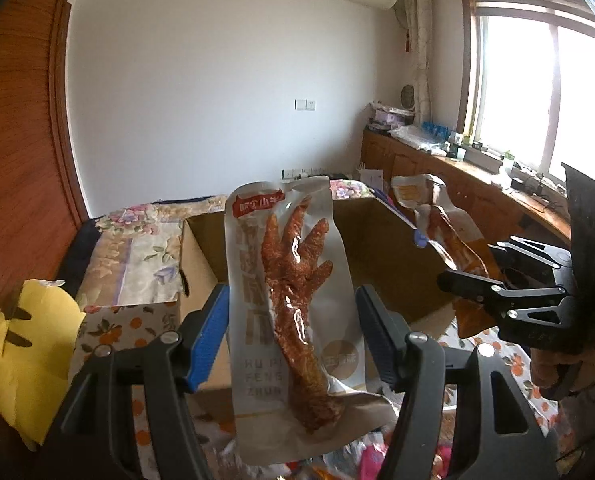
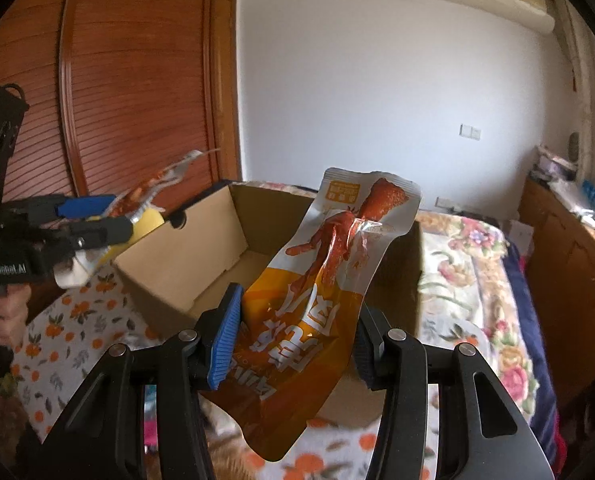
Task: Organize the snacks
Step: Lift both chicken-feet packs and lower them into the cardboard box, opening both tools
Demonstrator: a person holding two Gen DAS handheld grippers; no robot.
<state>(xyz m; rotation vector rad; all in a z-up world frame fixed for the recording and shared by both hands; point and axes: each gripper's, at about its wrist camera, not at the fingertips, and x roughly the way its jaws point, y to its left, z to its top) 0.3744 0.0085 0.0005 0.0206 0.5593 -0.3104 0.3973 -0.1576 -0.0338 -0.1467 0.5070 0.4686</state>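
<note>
Above the open cardboard box (image 2: 201, 248) on the bed, you've got both grippers loaded. Your left gripper (image 1: 293, 340) has its fingers pinching a white-grey chicken-foot pack (image 1: 289, 280), held upright in the air just in front of the box. Your right gripper (image 2: 293, 340) pinches an orange chicken-foot pack (image 2: 325, 280), also lifted, hanging over the box's near wall. Both packs are clear of the bed's orange-print sheet (image 2: 77, 320).

Progress, as a judgement: early to middle. What shows of the box floor looks bare, though part is hidden behind the packs. Neither pack is in yet. More wrappers lie loose at the bottom edge of the left view (image 1: 369, 456), too blurred to name, so more pickups remain after these two. A yellow bag (image 1: 29, 360) sits left of the box, untouched. Next you likely lower both packs into the box and release.
</note>
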